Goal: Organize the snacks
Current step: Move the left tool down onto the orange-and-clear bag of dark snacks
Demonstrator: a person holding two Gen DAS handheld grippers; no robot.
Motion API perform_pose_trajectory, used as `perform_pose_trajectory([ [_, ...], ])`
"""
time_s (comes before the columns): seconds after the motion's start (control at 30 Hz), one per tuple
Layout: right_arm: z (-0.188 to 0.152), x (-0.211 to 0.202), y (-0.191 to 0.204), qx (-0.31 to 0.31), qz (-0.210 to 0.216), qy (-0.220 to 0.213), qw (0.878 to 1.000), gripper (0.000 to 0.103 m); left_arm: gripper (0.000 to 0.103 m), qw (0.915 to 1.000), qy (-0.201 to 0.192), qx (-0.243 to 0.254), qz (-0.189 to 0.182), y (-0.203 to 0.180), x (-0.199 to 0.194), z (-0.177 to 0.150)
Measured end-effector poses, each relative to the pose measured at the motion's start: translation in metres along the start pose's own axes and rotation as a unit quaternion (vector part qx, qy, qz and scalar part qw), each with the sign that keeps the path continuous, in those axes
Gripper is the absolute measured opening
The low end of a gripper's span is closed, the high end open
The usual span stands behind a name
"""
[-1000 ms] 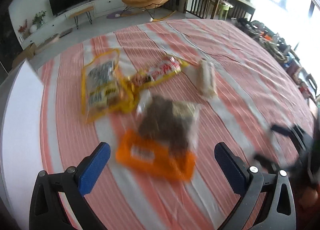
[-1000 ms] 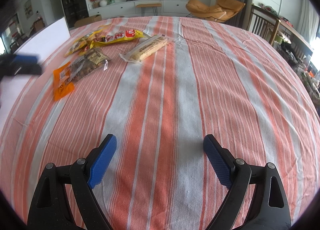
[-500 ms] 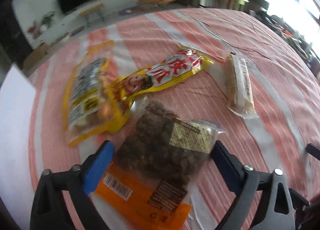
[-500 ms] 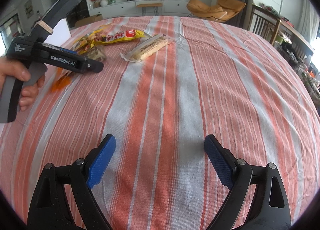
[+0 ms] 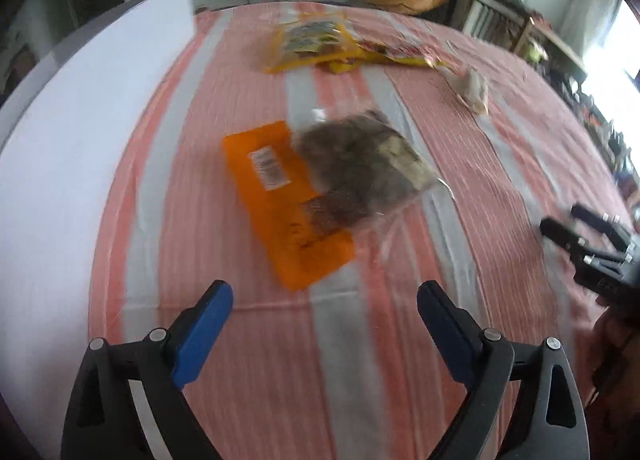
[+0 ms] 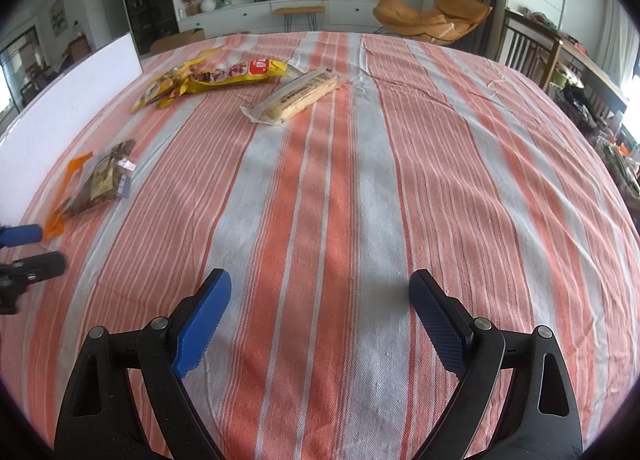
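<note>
An orange-and-clear bag of dark snacks [image 5: 316, 196] lies flat on the striped cloth, just ahead of my left gripper [image 5: 324, 300]. The left jaws are opening, with only cloth between them. Farther back lie a yellow bag [image 5: 312, 40], a long yellow-and-red packet [image 5: 396, 54] and a pale biscuit pack [image 5: 474, 90]. My right gripper [image 6: 320, 300] hovers open over bare cloth, far from the biscuit pack [image 6: 298, 98] and the long packet [image 6: 236, 74]. In the right wrist view the orange bag [image 6: 100, 180] sits at the left, with the left gripper [image 6: 36, 250] just below it.
A white board [image 5: 80, 140] runs along the table's left side, close to the orange bag. The right gripper's fingers [image 5: 580, 236] and a hand show at the right edge of the left wrist view. Beyond the table stand an orange lounge chair [image 6: 432, 18] and wooden chairs [image 6: 528, 48].
The left gripper has drawn back and rolled; the orange bag, between its fingers half a second ago, now lies ahead of them. In the right wrist view it sank to the left edge. The right gripper kept still.
</note>
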State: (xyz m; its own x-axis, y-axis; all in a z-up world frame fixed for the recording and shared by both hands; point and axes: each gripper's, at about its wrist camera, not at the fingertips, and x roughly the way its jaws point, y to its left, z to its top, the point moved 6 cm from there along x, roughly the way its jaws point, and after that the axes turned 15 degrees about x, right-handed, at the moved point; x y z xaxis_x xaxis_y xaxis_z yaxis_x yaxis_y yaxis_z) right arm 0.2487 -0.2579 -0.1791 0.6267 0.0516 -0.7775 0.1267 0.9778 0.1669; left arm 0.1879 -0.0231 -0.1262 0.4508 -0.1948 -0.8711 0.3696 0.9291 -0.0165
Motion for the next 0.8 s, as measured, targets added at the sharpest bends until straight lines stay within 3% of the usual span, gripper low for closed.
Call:
perform_pose_trajectory([
  [0.1, 0.0, 0.0, 0.0, 0.0, 0.0, 0.0, 1.0, 0.093, 0.095, 0.9986, -0.031, -0.034, -0.025, 0.012, -0.004, -0.002],
  [0.3, 0.0, 0.0, 0.001, 0.0, 0.0, 0.0, 1.0, 0.093, 0.1, 0.9974, -0.061, 0.035, 0.015, -0.003, 0.0, -0.009],
  [0.5, 0.0, 0.0, 0.001, 0.0, 0.0, 0.0, 1.0, 0.093, 0.103, 0.9952, -0.052, 0.07, 0.045, -0.012, 0.006, -0.01],
  [0.8, 0.0, 0.0, 0.001, 0.0, 0.001, 0.0, 1.0, 0.093, 0.103, 0.9951, -0.055, 0.07, 0.044, -0.011, 0.004, -0.013],
])
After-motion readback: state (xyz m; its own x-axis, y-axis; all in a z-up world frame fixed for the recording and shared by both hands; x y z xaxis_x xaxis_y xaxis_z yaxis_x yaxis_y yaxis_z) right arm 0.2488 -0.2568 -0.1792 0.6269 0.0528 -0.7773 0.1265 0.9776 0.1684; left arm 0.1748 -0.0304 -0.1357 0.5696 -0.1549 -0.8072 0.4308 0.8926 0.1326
